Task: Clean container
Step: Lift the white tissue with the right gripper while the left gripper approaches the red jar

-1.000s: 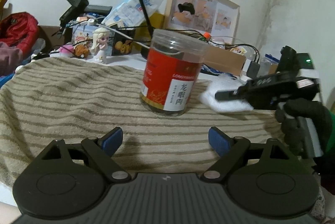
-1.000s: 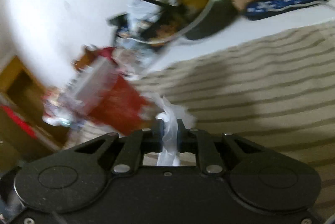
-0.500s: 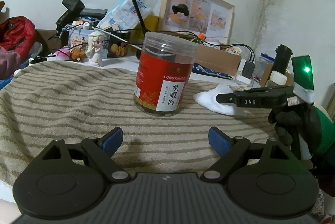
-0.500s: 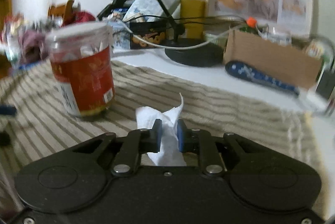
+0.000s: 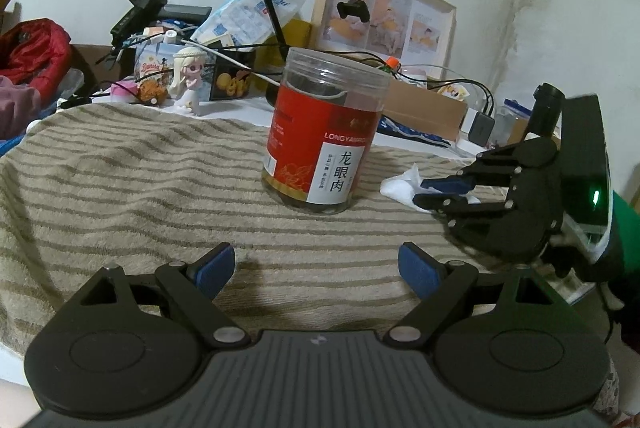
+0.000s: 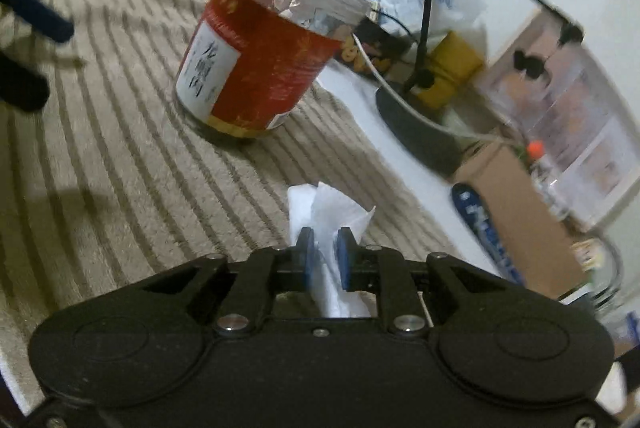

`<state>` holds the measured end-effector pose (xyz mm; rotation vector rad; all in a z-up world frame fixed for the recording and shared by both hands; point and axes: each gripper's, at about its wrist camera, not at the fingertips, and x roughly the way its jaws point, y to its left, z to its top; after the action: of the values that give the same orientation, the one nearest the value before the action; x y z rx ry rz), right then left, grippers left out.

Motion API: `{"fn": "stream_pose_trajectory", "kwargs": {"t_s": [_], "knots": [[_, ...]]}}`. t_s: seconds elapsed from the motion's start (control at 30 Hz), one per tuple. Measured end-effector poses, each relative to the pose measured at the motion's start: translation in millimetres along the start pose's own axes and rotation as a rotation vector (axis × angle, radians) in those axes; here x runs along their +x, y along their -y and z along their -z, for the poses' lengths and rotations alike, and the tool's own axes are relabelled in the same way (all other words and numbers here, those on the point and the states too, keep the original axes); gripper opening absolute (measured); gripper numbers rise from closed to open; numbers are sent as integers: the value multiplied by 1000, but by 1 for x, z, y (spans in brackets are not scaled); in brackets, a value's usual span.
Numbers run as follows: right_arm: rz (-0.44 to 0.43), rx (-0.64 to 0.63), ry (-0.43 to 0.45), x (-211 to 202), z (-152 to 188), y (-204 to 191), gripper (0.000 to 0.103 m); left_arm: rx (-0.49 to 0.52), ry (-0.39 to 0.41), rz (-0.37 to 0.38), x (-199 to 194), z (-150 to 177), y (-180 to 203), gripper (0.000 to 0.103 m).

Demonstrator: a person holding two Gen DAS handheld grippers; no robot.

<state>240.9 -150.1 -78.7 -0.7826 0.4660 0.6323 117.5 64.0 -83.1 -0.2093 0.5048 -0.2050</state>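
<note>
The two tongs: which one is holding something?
The right tongs, shut on a white tissue. The left tongs stand wide open, with nothing between them.

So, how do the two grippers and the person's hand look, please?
Both grippers are black plastic with blue finger pads. The left gripper has a ribbed grey body and round black discs. The right gripper has silver screws and a lit green light behind it. The hand wears a black glove and a green sleeve.
</note>
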Motion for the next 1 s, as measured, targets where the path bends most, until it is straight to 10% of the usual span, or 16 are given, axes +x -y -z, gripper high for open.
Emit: {"fn": "stream_pose_trajectory", "kwargs": {"t_s": [0.27,0.37,0.43,0.7,1.0], "knots": [[-238,261,-35,8,1,56,19,-3,1,-1,0,0,-1,89],[-312,316,-34,5,3,59,53,-6,1,-4,0,0,-2,89],[-327,312,-32,7,4,52,58,-8,0,-5,1,0,-3,89],[-318,383,-21,19,9,64,32,-5,-7,-4,4,0,-3,89],[-219,404,-25,24,22,78,30,-5,-14,-8,7,0,-4,89]]}}
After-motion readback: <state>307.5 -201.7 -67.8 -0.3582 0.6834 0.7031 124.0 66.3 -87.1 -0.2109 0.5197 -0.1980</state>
